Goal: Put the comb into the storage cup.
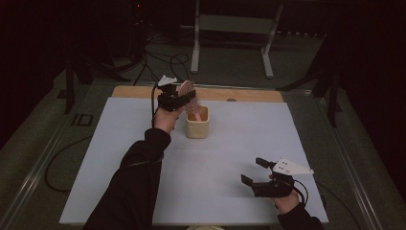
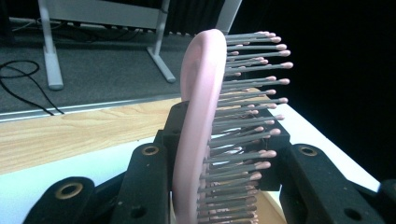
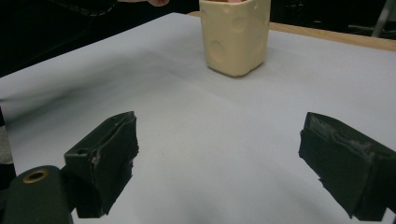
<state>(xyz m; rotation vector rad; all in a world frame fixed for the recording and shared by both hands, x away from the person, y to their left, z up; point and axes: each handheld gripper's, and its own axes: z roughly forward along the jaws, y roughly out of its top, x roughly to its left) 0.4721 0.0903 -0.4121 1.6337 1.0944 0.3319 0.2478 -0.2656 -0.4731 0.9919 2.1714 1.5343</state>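
Clamping the pink hairbrush (image 2: pixel 201 126) by its head, the left gripper (image 1: pixel 173 99) was held above the cream holder (image 1: pixel 197 125), handle end already lowered inside; only the release seemingly remained. The right gripper (image 1: pixel 261 173) was kept spread and empty near the table's front.

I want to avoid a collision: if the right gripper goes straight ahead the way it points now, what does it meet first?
Probably the cream holder. The right gripper stands open over bare white table, and the holder stands ahead, slightly right of centre. Depth is unclear, so it might pass just beside it.
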